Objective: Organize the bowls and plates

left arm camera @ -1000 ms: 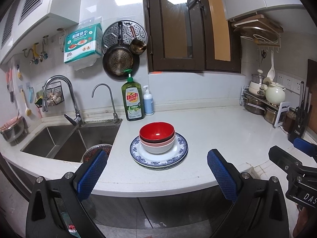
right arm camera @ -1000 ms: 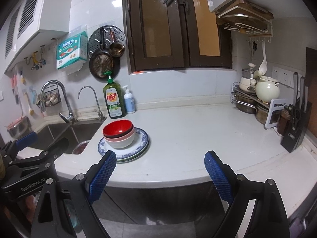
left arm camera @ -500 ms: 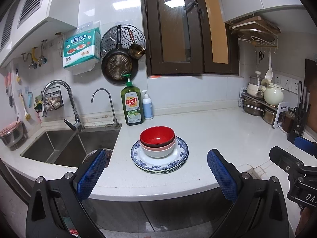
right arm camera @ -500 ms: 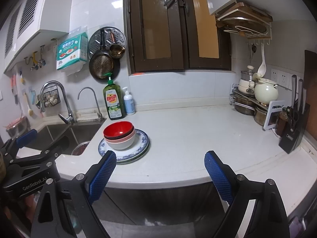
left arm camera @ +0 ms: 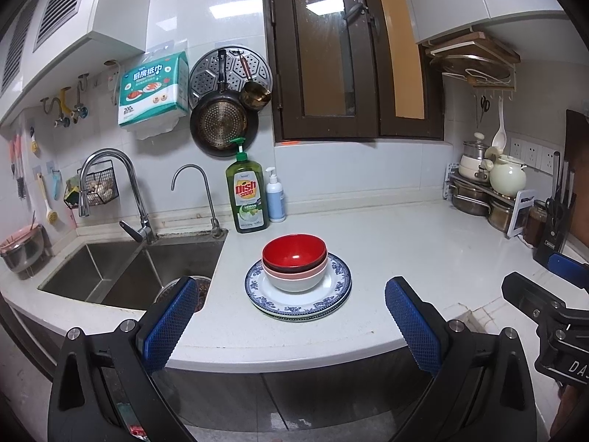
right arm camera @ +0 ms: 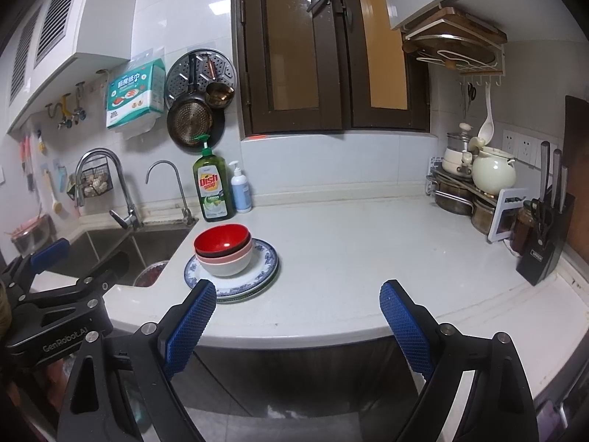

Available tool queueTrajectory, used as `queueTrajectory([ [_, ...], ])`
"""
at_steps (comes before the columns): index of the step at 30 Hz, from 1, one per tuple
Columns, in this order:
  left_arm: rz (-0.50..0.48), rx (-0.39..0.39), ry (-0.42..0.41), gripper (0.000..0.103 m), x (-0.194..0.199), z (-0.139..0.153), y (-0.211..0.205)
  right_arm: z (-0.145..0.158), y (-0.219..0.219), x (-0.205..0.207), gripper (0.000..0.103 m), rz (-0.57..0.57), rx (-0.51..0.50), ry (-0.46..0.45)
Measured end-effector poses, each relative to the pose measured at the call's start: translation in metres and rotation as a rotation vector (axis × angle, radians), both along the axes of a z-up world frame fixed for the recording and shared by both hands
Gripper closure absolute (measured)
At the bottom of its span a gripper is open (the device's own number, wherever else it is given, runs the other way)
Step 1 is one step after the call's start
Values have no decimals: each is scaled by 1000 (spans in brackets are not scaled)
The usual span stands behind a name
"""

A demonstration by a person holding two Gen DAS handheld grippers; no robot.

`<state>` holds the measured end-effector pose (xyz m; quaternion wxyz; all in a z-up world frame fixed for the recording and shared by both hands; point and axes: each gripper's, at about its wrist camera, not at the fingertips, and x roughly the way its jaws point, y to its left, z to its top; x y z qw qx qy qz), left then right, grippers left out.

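Note:
A stack of bowls, red one on top [left arm camera: 294, 254] [right arm camera: 222, 241], over a pink and a white bowl [left arm camera: 295, 279], sits on blue-patterned plates [left arm camera: 333, 296] [right arm camera: 265, 262] on the white counter near the sink. My left gripper [left arm camera: 291, 318] hangs open in front of the counter edge, the stack straight ahead between its blue pads. My right gripper [right arm camera: 298, 322] is open too, off the counter edge, with the stack ahead to its left. Neither holds anything. Each gripper shows at the edge of the other's view.
A double sink [left arm camera: 121, 269] with two taps lies left of the stack. Dish soap bottle [left arm camera: 247, 199] and a pump bottle [left arm camera: 275, 200] stand behind it. Pots and a kettle on a rack [left arm camera: 489, 191] and a knife block [right arm camera: 545, 235] fill the right corner.
Both grippers have tilted up and eased slightly toward the counter; the stack sits a little lower in both views. The jaws stay wide and the dishes have not moved.

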<state>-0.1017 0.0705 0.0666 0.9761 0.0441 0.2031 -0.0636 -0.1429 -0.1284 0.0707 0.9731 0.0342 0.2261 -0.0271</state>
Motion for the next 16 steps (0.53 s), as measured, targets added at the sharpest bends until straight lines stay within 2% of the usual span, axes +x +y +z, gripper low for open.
queueTrajectory([
  [16, 11, -6, -3, 0, -2, -2, 4, 0, -2, -3, 12, 3, -2, 3],
])
